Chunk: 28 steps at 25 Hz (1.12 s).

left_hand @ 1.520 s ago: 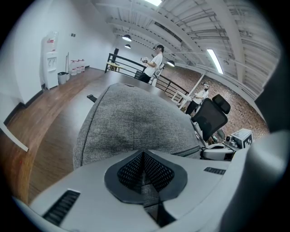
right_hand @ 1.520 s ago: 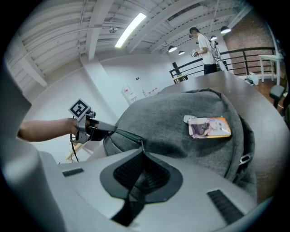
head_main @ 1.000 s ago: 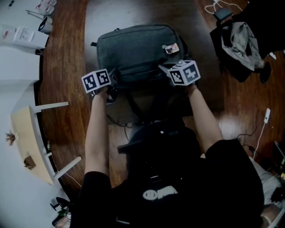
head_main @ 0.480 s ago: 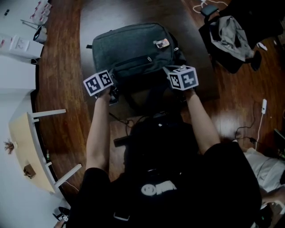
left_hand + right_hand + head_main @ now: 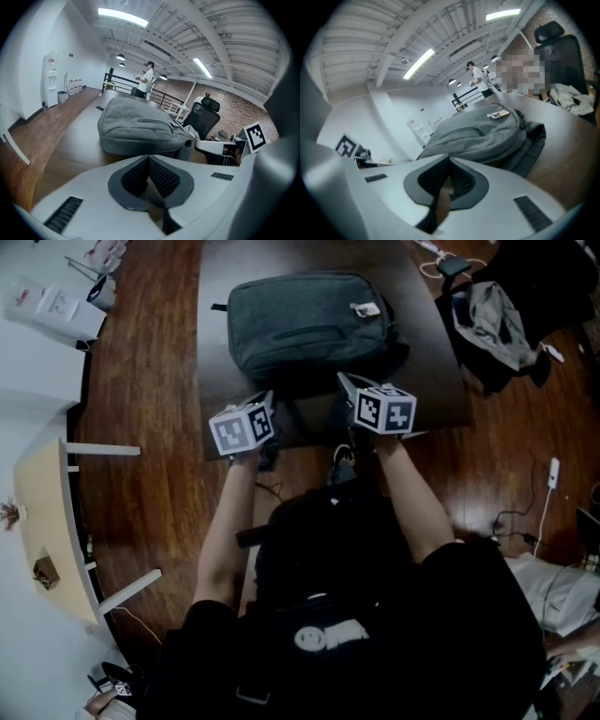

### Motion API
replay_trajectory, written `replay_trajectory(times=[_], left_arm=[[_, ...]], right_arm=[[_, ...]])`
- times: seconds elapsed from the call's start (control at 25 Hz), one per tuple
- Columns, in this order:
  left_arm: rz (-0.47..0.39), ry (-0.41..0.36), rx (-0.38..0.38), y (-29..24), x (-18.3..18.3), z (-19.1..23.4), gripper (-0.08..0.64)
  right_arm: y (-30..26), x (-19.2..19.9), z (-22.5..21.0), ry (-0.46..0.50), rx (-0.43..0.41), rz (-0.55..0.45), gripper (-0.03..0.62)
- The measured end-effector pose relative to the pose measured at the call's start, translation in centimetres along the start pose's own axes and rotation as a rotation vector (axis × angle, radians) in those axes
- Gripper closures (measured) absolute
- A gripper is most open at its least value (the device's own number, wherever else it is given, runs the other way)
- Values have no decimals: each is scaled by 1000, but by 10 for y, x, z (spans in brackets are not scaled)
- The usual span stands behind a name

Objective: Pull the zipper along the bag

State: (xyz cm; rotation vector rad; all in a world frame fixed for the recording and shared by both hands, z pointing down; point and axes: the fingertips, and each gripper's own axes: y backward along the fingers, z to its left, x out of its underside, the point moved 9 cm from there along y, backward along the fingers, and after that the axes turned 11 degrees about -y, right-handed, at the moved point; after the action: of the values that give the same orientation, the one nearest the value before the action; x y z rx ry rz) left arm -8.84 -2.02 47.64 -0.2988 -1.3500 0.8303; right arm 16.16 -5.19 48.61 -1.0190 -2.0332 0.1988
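Note:
A grey backpack (image 5: 309,320) lies flat on the dark table (image 5: 431,381), its front-pocket zipper a dark line across the top face. Both grippers hang near the table's front edge, apart from the bag and on my side of it. In the head view my left gripper (image 5: 262,404) is at the left and my right gripper (image 5: 349,390) at the right. In the left gripper view the left gripper (image 5: 149,158) has its pads together with nothing between them, and the backpack (image 5: 140,129) lies ahead. The right gripper (image 5: 450,161) is likewise shut and empty, with the backpack (image 5: 483,133) beyond.
A chair draped with clothes (image 5: 497,320) stands right of the table. A white desk (image 5: 47,521) and white boxes (image 5: 52,310) are at the left. Cables (image 5: 539,512) lie on the wooden floor. An office chair (image 5: 204,115) and a distant person (image 5: 147,79) show behind the bag.
Both grippers have drawn back from the bag towards me and now hang at the table's front edge. The bag stays where it lay.

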Motion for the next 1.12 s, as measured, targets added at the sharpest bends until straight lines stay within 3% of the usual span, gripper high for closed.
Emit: replay_trajectory(times=[0.12, 0.36, 0.64, 1.12], left_arm=[[-2, -30, -7, 28, 17, -1, 563], [51, -42, 23, 74, 67, -3, 560], [68, -12, 56, 122, 132, -26, 561], [59, -5, 91, 161, 180, -96, 561]], right_arm=[[8, 31, 20, -45, -15, 3, 575], [34, 99, 66, 62, 17, 90, 575], [94, 166, 88, 114, 121, 83, 575], [175, 205, 77, 134, 136, 82, 575]])
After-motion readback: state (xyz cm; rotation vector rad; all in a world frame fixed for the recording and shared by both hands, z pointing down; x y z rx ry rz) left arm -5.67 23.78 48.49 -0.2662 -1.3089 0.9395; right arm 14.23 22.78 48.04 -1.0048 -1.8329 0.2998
